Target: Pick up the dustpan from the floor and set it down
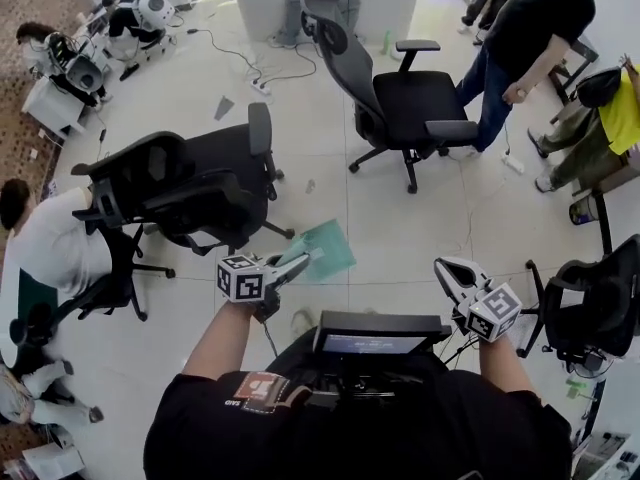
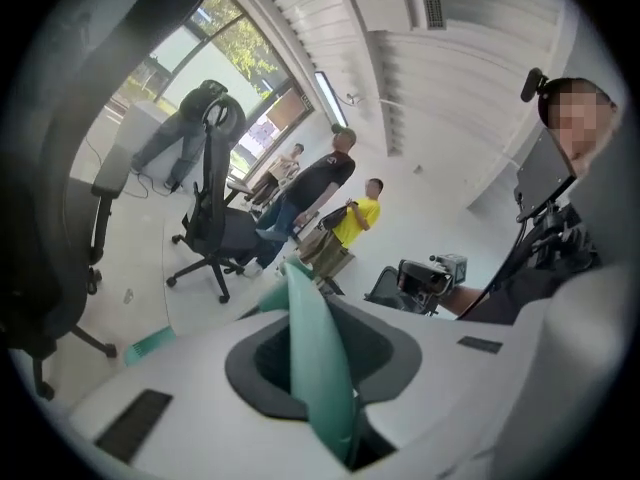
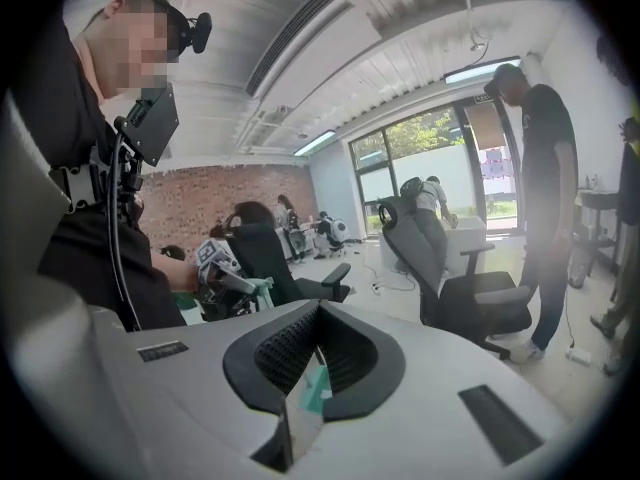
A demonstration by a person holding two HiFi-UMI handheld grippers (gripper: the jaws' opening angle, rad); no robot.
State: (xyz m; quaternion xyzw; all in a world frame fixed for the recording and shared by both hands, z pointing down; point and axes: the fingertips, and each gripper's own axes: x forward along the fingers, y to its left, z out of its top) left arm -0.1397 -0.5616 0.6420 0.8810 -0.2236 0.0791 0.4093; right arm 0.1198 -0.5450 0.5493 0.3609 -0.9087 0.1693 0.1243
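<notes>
Dustpan (image 1: 325, 249) held by its handle in the left gripper (image 1: 290, 266).
The left fingers (image 2: 255, 366) are clamped on the teal handle (image 2: 318, 368). The pan sticks out ahead of the person over the pale tiled floor (image 1: 400, 238), near a black office chair (image 1: 190, 183). The right gripper (image 1: 452, 274) is off to the side, well apart from the dustpan, with its fingers pressed together on nothing.

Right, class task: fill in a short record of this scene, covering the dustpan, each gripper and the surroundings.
dustpan: teal, handle clamped by the left gripper, seemingly off the floor
left gripper: shut on the dustpan
right gripper: jaws together, carrying nothing
surroundings: black office chairs, pale tiled floor, people nearby
</notes>
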